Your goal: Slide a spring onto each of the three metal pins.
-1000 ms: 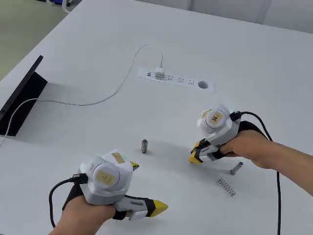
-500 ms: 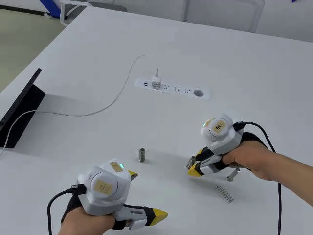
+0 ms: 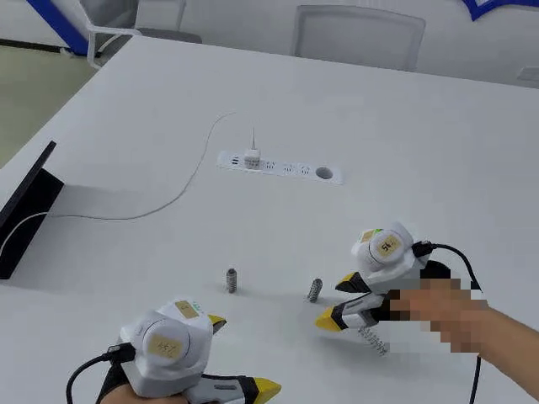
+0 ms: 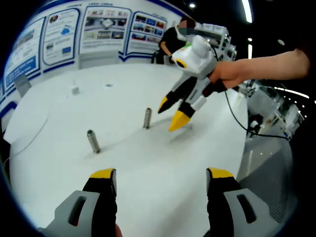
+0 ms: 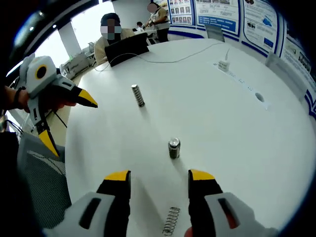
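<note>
Two of three look done: pin (image 3: 231, 280) and second pin (image 3: 314, 290) stand sprung toward the worktop's (image 3: 379, 126) near edge | loose spring (image 3: 373, 339) lies beside right gripper (image 3: 337, 299), left to fit | right gripper and left gripper (image 3: 242, 354) released, empty

Two upright pins stand in the lower middle of the head view: the left pin (image 3: 231, 280) and the right pin (image 3: 315, 289), bare desk (image 3: 379, 126) between them. Your right tongs (image 3: 335, 300) sit just beside the right pin, a loose spring (image 3: 371, 339) lying beneath them. Your left tongs (image 3: 242, 354), lower left, face bare desk. The power strip (image 3: 280, 167) and its cable (image 3: 192, 177) cross the upper middle, well apart from the pins.
</note>
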A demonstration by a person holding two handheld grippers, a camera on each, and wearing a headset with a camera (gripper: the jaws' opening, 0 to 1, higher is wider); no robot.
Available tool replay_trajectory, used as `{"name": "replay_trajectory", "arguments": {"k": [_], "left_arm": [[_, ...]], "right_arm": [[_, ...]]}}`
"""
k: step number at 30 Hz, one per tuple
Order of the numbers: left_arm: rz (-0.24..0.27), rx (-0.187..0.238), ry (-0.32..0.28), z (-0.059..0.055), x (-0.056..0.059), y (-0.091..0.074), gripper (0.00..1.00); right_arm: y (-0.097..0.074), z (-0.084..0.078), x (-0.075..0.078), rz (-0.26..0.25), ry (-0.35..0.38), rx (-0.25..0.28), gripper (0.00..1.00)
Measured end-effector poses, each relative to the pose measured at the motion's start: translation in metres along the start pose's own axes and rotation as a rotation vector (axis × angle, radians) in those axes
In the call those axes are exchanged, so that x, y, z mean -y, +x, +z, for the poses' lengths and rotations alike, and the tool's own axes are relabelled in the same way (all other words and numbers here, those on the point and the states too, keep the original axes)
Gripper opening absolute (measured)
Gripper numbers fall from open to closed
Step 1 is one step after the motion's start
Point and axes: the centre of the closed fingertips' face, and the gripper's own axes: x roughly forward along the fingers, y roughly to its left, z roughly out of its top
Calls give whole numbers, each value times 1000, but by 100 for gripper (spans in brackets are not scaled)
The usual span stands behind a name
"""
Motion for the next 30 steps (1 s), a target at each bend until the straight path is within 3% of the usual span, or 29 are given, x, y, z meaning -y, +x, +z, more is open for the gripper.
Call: {"name": "replay_trajectory", "arguments": {"k": [10, 18, 30], "left_arm": [[-7, 0, 1, 3, 8, 0, 76], [-12, 2, -5, 3, 13, 1, 75], [-5, 2, -2, 5, 13, -3, 75]], "right_arm": [[-6, 2, -10, 0, 124, 102, 51], [-13, 1, -11, -60, 175, 200, 57], [-28, -6, -14, -109, 256, 283, 63]]}}
